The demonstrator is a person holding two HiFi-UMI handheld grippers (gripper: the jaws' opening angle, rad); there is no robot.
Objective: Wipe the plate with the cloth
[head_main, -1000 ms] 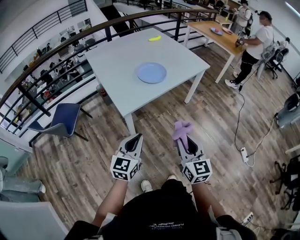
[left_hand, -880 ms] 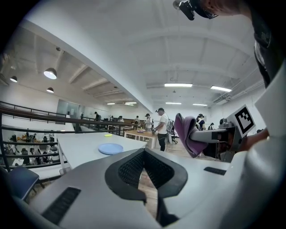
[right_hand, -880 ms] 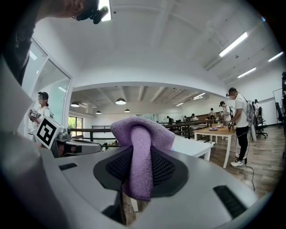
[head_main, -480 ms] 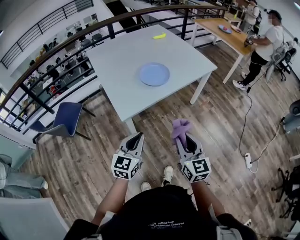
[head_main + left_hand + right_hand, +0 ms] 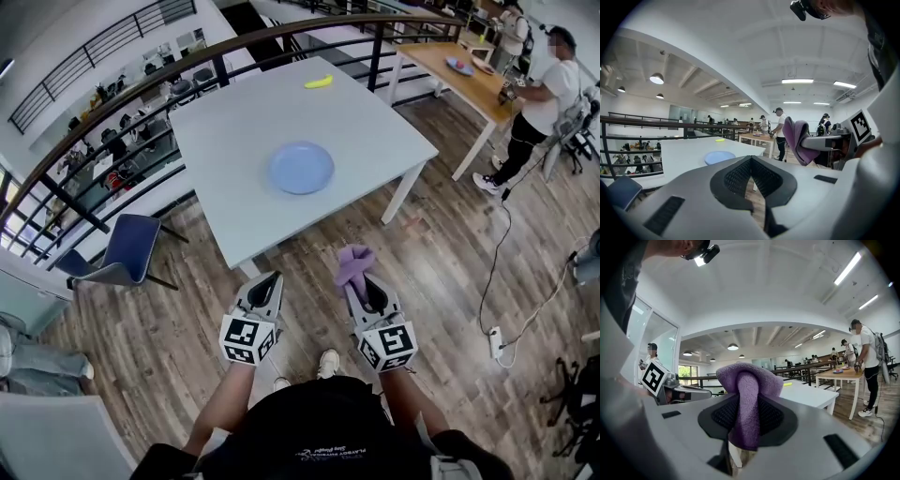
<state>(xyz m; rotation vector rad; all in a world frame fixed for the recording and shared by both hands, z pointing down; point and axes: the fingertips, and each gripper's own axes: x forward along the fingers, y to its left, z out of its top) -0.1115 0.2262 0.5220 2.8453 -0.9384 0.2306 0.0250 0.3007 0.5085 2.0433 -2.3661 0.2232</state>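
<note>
A round light-blue plate [image 5: 301, 168] lies near the middle of the pale grey table [image 5: 234, 122], and it also shows in the left gripper view as the plate [image 5: 719, 157]. My right gripper [image 5: 357, 281] is shut on a purple cloth [image 5: 353, 264], whose folds bulge out over the jaws in the right gripper view as the cloth [image 5: 746, 399]. My left gripper [image 5: 271, 278] is shut and holds nothing. Both grippers hang over the wooden floor, short of the table's near corner.
A yellow object [image 5: 318, 82] lies at the table's far side. A blue chair [image 5: 117, 257] stands at the left by a dark railing [image 5: 112, 112]. At the right a person [image 5: 547, 94] stands by a wooden table [image 5: 459, 70], and a cable with a power strip [image 5: 495, 341] lies on the floor.
Both grippers, held side by side, have come closer to the table, and the plate now sits nearer in the head view. The cloth stays in the right gripper.
</note>
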